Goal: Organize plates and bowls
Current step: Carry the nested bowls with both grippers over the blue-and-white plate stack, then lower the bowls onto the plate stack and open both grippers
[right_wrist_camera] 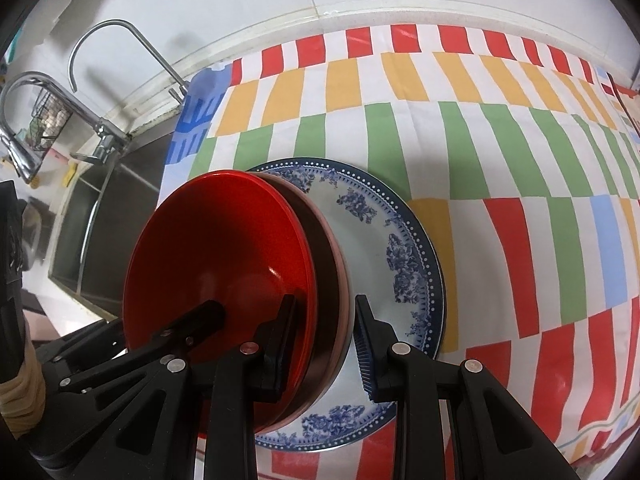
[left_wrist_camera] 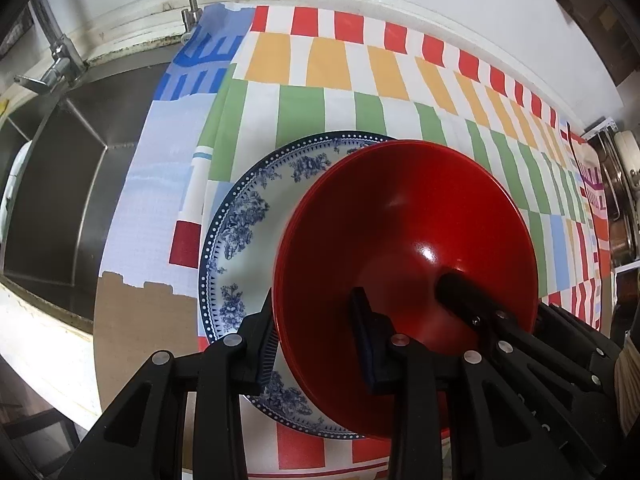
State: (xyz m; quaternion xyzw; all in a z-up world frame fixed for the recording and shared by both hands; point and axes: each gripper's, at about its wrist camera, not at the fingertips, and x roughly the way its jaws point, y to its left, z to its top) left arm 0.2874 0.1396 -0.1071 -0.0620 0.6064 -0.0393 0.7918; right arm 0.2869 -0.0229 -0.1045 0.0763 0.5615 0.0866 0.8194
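Straddling the near rim of the red bowls (left_wrist_camera: 404, 264): left claw (left_wrist_camera: 316, 344) with one finger outside the wall and one inside, right claw (right_wrist_camera: 326, 340) likewise from the opposite side. Not pinching yet, as far as either view shows; a gap showing between the right claw's outer pad and the wall, and between the left claw's inner pad and the wall, so both judged spread.

Sitting nested, several red bowls, at least three rims countable in the right view, the lower ones darker and pinkish. Holding nothing inside but the claw fingers. Resting on the blue-patterned plate (right_wrist_camera: 384, 240), off-centre toward its sink side, the plate lying on the striped cloth (right_wrist_camera: 500, 160) near the front edge of the counter. Lying beyond the cloth's left edge, the sink (left_wrist_camera: 60, 200), its basin apparently bare of dishes.

Risking, by judgement:
- gripping only the top bowl and leaving the lower ones to drop or stick and fall back, given smooth glossy walls
- closing unevenly and tipping the stack, sliding it across the glazed plate
- dragging the plate along, or nudging it toward the front edge
- knocking one claw against the other inside the bowl, both crowding the same near rim
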